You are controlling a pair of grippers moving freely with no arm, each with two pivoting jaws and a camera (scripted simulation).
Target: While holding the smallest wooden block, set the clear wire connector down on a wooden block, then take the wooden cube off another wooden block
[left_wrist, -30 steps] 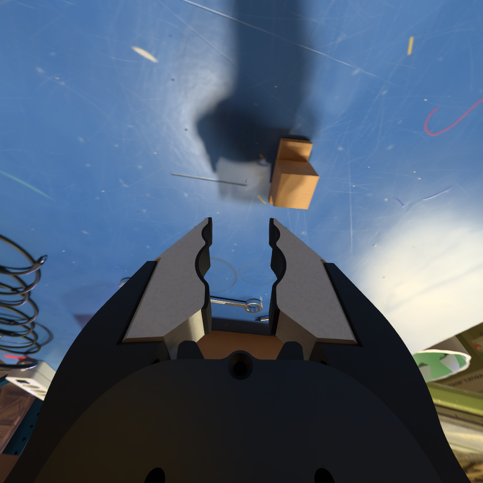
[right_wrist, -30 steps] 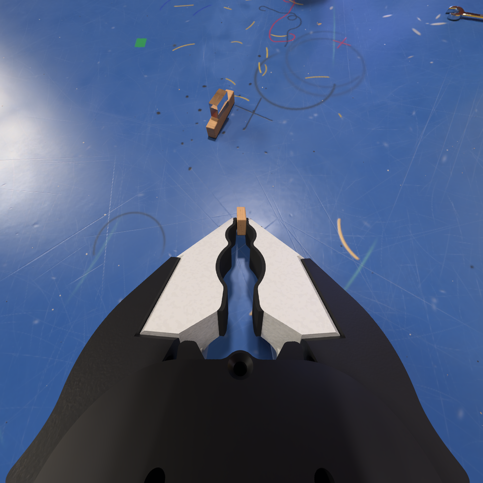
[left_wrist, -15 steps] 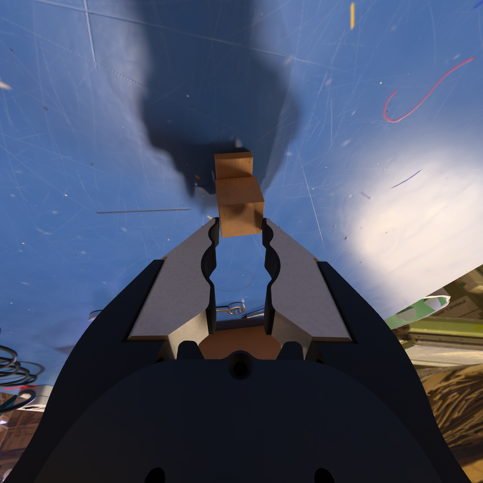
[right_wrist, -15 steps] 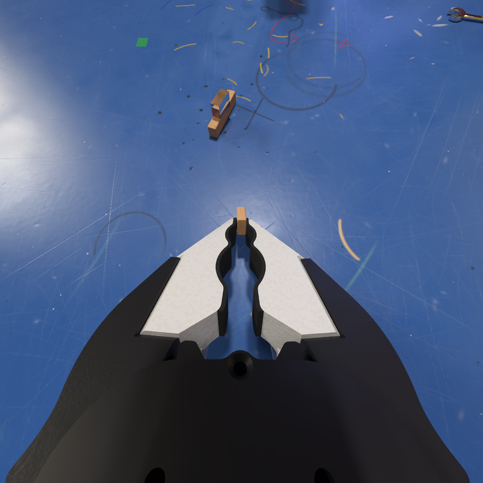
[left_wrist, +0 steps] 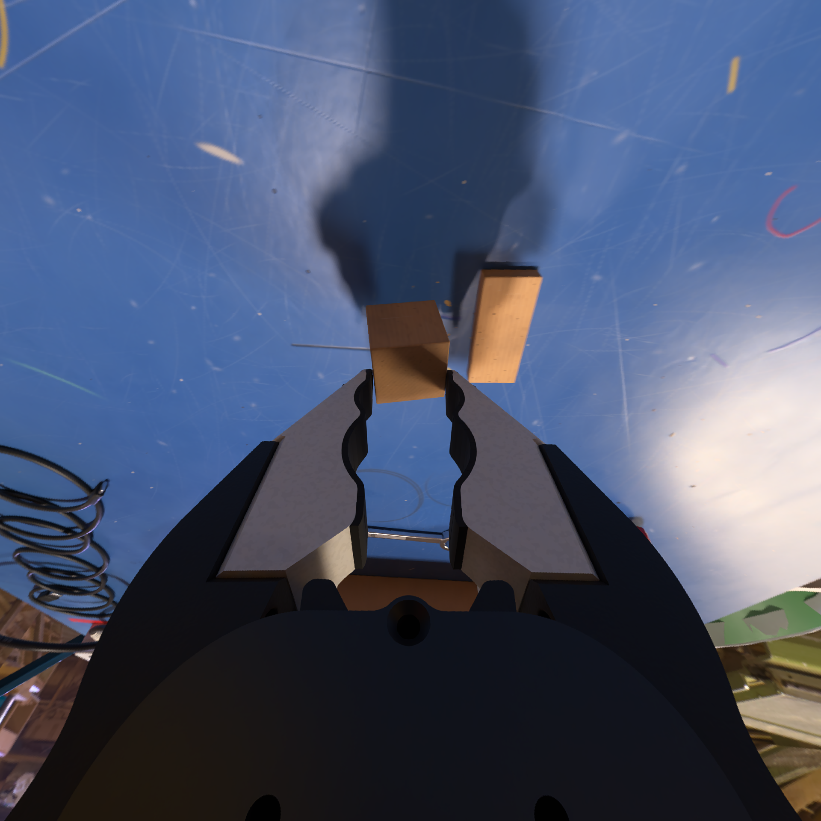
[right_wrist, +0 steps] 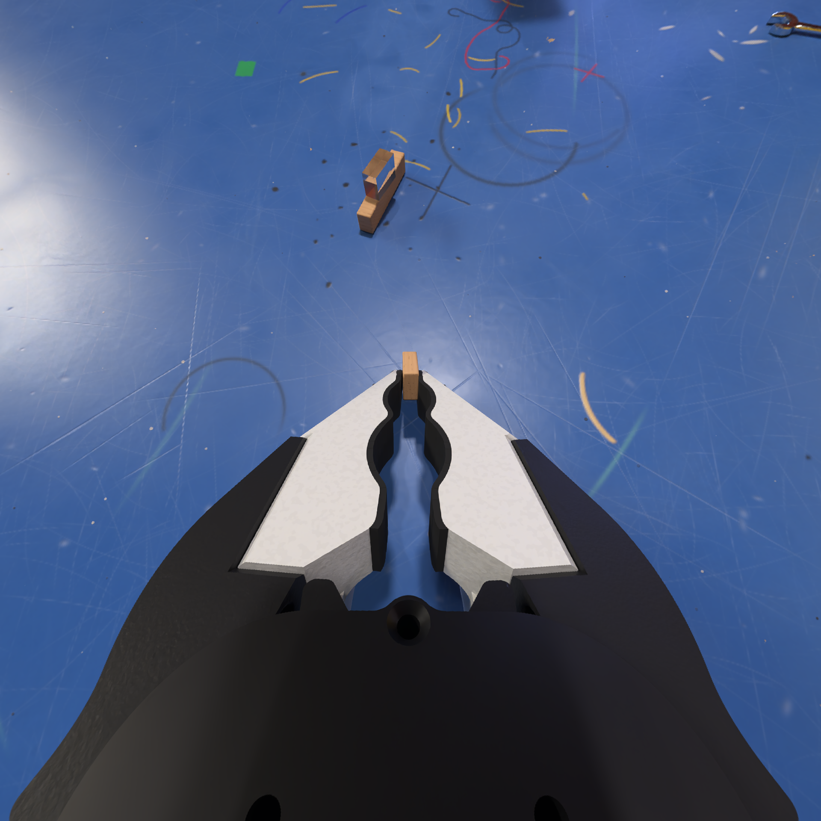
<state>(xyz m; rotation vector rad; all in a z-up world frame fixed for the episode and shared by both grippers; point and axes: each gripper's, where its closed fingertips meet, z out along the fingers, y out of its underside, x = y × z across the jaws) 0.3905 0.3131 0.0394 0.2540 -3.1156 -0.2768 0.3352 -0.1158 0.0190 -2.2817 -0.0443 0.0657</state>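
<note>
In the left wrist view my left gripper is shut on the wooden cube at its fingertips and holds it above the blue table, clear of the flat wooden block lying just to its right. In the right wrist view my right gripper is shut on the smallest wooden block, a thin slab, above the table. Farther ahead, the clear wire connector rests on a long wooden block.
A black coil spring lies at the left in the left wrist view, a small wrench shows between the fingers, and a green-and-white disc sits at the right edge. Another wrench lies far right in the right wrist view.
My left gripper has closed on the wooden cube and lifted it off the flat block, which now lies bare to the right. The right gripper has stayed still with its slab.
</note>
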